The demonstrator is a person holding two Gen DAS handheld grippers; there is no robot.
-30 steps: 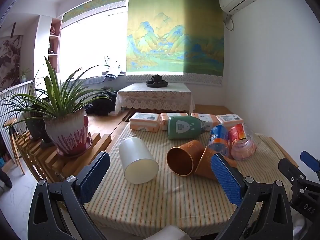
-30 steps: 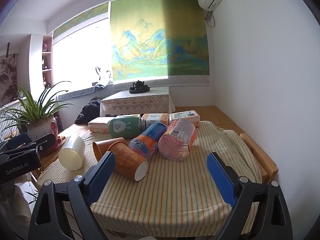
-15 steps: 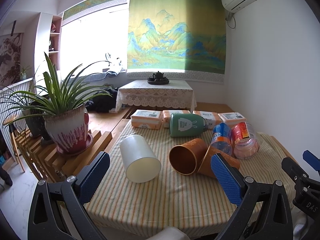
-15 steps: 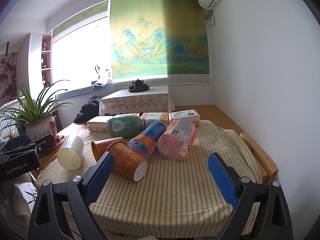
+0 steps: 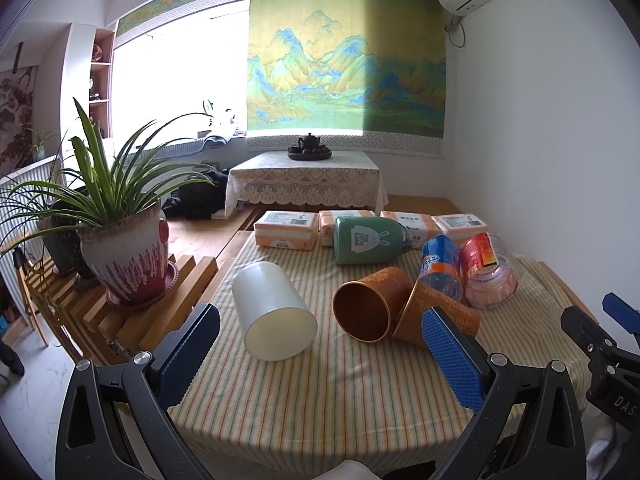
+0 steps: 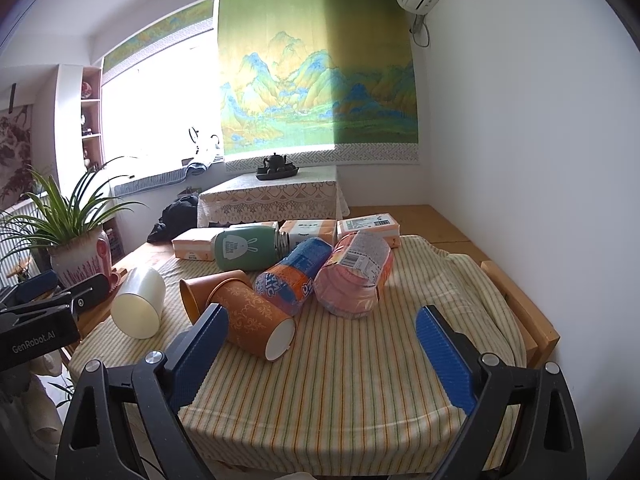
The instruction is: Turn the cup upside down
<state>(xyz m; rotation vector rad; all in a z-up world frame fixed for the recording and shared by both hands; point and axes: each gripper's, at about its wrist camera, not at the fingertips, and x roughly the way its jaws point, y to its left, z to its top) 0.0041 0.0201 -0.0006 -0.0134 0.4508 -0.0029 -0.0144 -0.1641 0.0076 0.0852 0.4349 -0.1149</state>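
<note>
1. On the striped table [image 5: 360, 400], cups lie tipped over: a white cup [image 5: 272, 316] at the left, an orange cup [image 5: 368, 308] mouth-forward beside a second orange cup [image 6: 252, 320].
2. Over the past second the left view creeps closer; the white cup sits a touch larger and lower between the blue pads.
3. Left gripper [image 5: 320, 356] is spread wide, holding nothing, short of the cups.
4. Right gripper [image 6: 320, 352] also gapes wide and bare, and its view barely shifts.
5. Reading it: the left looks to be lining up on the white cup, though which cup is meant is unclear.
6. Nothing is grasped or flipped yet; a green bottle [image 5: 368, 238] and snack packs [image 6: 352, 276] crowd behind.
</note>
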